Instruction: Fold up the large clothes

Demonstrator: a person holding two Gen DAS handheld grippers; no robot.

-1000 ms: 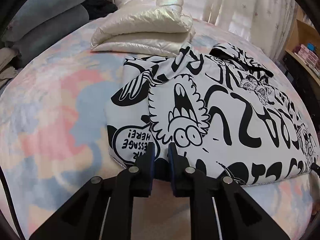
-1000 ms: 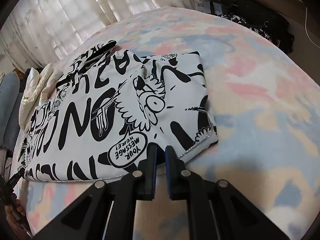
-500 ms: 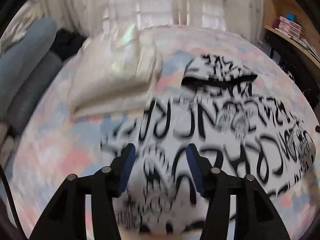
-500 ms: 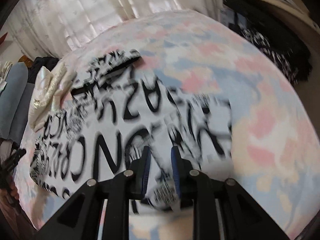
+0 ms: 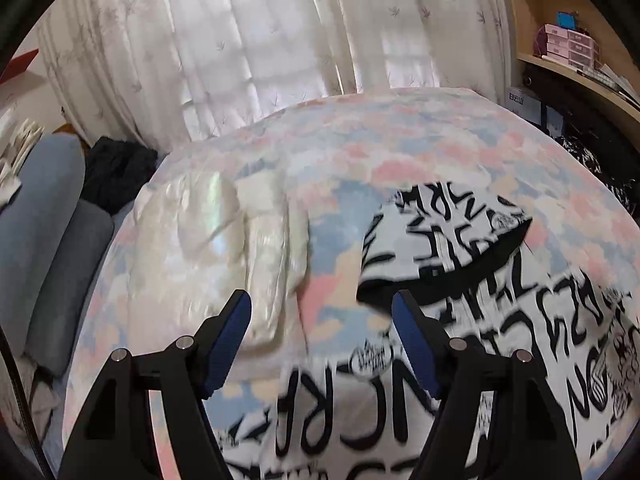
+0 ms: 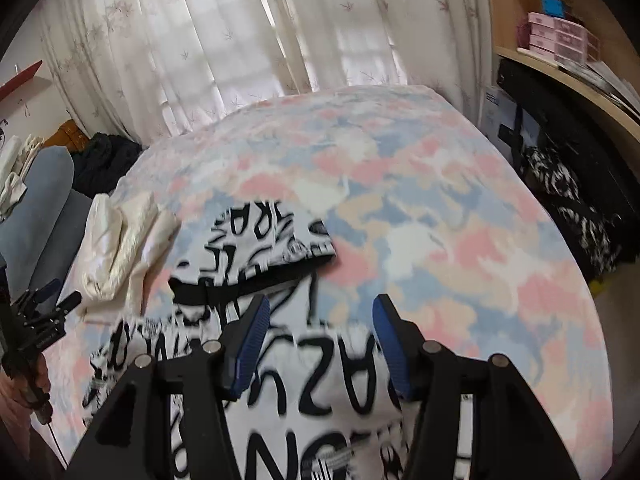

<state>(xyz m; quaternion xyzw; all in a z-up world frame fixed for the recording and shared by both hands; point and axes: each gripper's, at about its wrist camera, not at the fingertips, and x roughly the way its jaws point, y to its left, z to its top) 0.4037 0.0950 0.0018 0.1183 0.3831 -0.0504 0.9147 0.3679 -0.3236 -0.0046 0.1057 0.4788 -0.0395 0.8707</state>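
Two grippers hang above a bed covered in a pink, blue and cream blanket. Left gripper: jaws have just been opening and stand wide apart, blue pads bare, nothing between them. Right gripper: jaws likewise have just been opening, about half apart, gripping nothing. Garment, white with bold black lettering and cartoon print: lies flat on the blanket below both grippers, its hood with black lining at the far end, toward the curtains. Folded cream jacket: rests on the blanket just left of the garment. Grey cushions: left of the bed. Wooden shelving: at right.
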